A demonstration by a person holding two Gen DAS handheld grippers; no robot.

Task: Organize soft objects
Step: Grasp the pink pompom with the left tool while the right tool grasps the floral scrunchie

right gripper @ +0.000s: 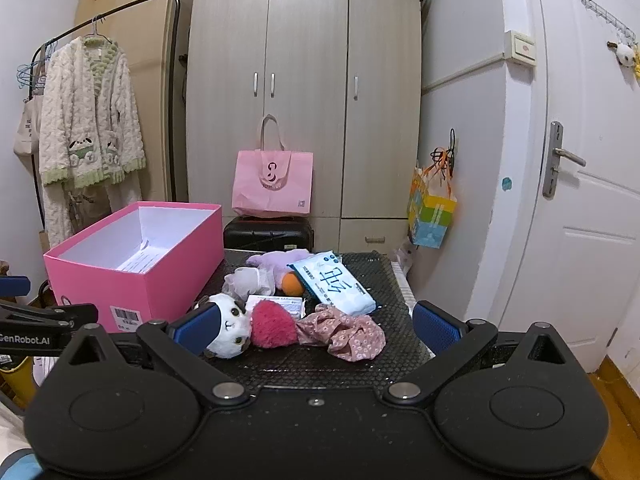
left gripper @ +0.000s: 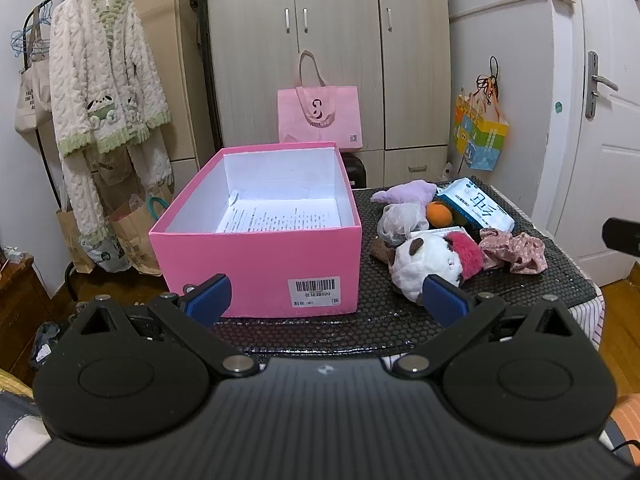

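An open pink box [left gripper: 256, 256] [right gripper: 132, 280] stands on the left of a black mat, with only printed paper inside. To its right lies a pile: a white-and-red plush toy [left gripper: 424, 264] [right gripper: 256, 322], a pink floral scrunchie [left gripper: 512, 252] [right gripper: 344, 332], a purple plush [left gripper: 404, 192] [right gripper: 276, 262], a pale mesh pouf [left gripper: 400, 216] [right gripper: 248, 282], an orange ball [left gripper: 439, 213] [right gripper: 292, 283] and a wipes pack [left gripper: 476, 208] [right gripper: 336, 282]. My left gripper [left gripper: 326, 300] is open and empty in front of the box. My right gripper [right gripper: 316, 328] is open and empty, just short of the plush toy and scrunchie.
The black mat [left gripper: 400, 320] [right gripper: 304, 368] covers a small table. Behind stand a wardrobe [right gripper: 304, 80], a pink tote bag [left gripper: 320, 116] on a black case [right gripper: 268, 234], a clothes rack with a fleece robe [left gripper: 104, 80] at left, and a white door [right gripper: 580, 160] at right.
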